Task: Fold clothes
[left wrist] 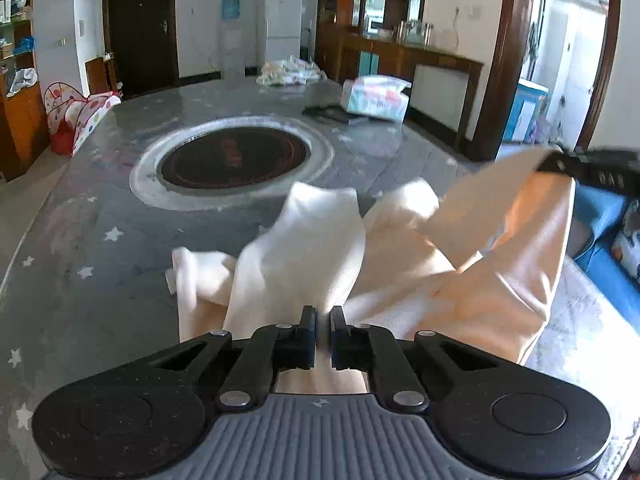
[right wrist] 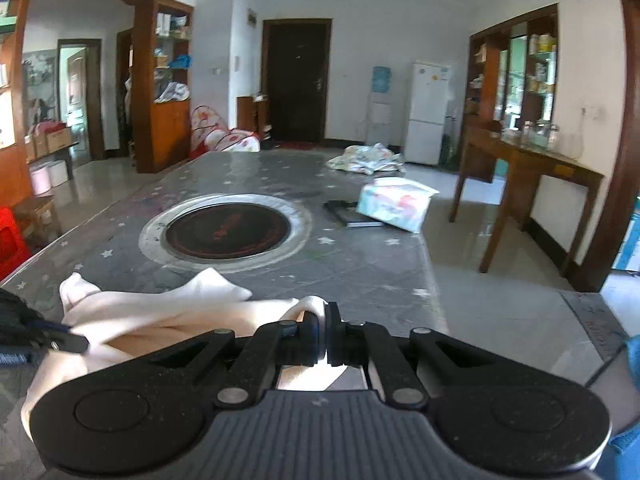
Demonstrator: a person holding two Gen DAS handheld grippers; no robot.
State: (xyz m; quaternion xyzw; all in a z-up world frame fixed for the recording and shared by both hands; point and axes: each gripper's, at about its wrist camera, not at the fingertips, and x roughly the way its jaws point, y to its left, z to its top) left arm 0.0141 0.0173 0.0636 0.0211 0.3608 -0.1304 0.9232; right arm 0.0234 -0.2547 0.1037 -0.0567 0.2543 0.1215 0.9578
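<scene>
Pinching the cream garment (left wrist: 304, 248) at opposite ends, left gripper (left wrist: 323, 318) and right gripper (right wrist: 322, 326) hold it strung across the frame over the table (left wrist: 100, 200).

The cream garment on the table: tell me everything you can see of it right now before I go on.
The cream garment is a soft, plain, pale cloth, crumpled and unfolded at the near end of the grey star-patterned table, short of the round inset cooktop. Both grippers are shut on it: the left gripper pinches a raised fold, the right gripper clamps an edge and lifts that side off the table. Loose flaps stick up and sag between them. What kind of garment it is I cannot tell.
</scene>
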